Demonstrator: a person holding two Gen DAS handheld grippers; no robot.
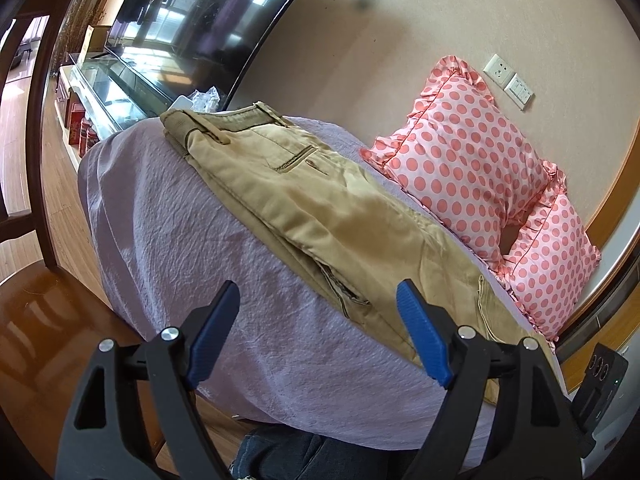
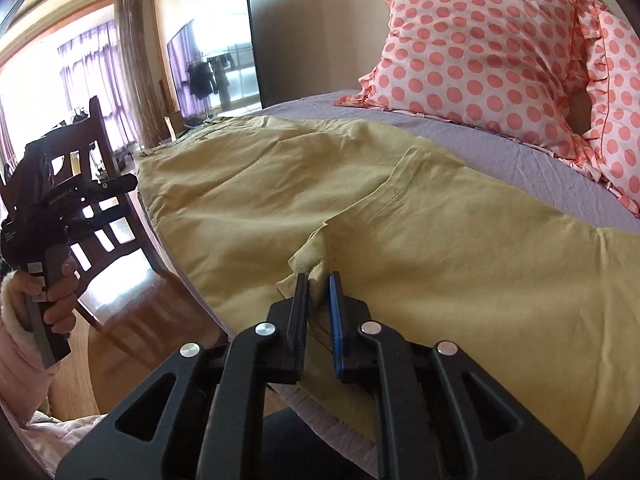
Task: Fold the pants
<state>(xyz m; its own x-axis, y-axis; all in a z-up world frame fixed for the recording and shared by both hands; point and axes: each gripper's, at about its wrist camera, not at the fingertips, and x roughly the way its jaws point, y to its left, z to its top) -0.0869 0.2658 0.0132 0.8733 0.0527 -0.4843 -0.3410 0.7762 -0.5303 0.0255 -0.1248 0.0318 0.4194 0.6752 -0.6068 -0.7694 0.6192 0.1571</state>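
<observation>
Khaki cotton pants [image 1: 320, 208] are spread lengthwise on the lilac crinkled bedsheet [image 1: 180, 240], the waistband toward the far end of the bed and the legs along its near edge. A raised fold of the fabric near the near edge is pinched between the nearly closed fingers of the right gripper [image 2: 319, 292]. The left gripper [image 1: 318, 332] is held above the near edge with its blue-padded fingers spread wide and nothing between them. Two pink polka-dot frilled pillows [image 2: 472, 52] are propped against the beige wall [image 1: 400, 40] at the far edge.
</observation>
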